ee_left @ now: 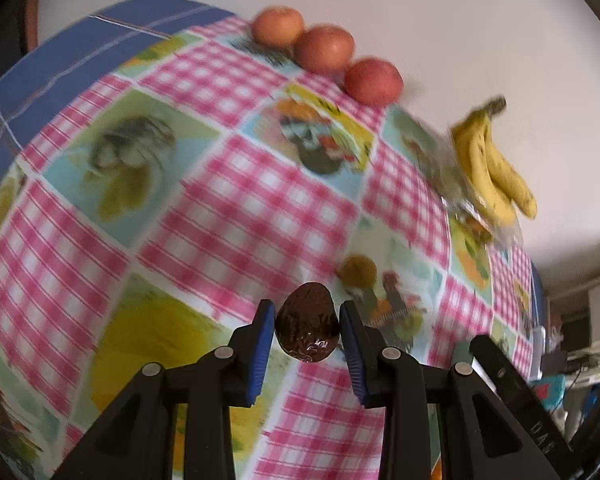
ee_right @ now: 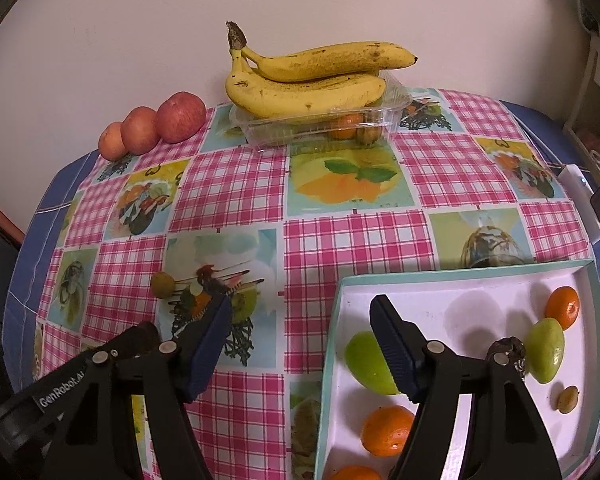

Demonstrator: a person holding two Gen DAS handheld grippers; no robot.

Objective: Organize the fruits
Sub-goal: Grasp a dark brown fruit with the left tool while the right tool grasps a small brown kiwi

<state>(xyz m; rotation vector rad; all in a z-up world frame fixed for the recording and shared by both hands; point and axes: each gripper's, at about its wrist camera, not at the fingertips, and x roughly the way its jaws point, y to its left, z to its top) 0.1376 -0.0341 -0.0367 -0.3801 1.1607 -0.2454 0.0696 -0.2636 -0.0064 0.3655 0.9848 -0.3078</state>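
A dark brown wrinkled fruit (ee_left: 306, 330) sits between the blue pads of my left gripper (ee_left: 306, 310), which is shut on it above the checked tablecloth (ee_left: 228, 184). My right gripper (ee_right: 302, 308) is open with nothing between its fingers, straddling the left edge of a white tray (ee_right: 460, 276). The tray holds green fruits (ee_right: 546, 350), oranges (ee_right: 386, 430), a small olive-coloured fruit (ee_right: 567, 399) and a dark fruit (ee_right: 510, 350). Another small olive-coloured fruit (ee_right: 163, 284) lies on the cloth, seen blurred in the left wrist view (ee_left: 358, 270).
Three apples (ee_right: 156, 126) stand in a row against the wall at the back left. Bananas (ee_right: 308, 80) rest on a clear plastic container (ee_right: 392, 118) with small fruits inside. A white device (ee_right: 584, 200) lies near the table's right edge.
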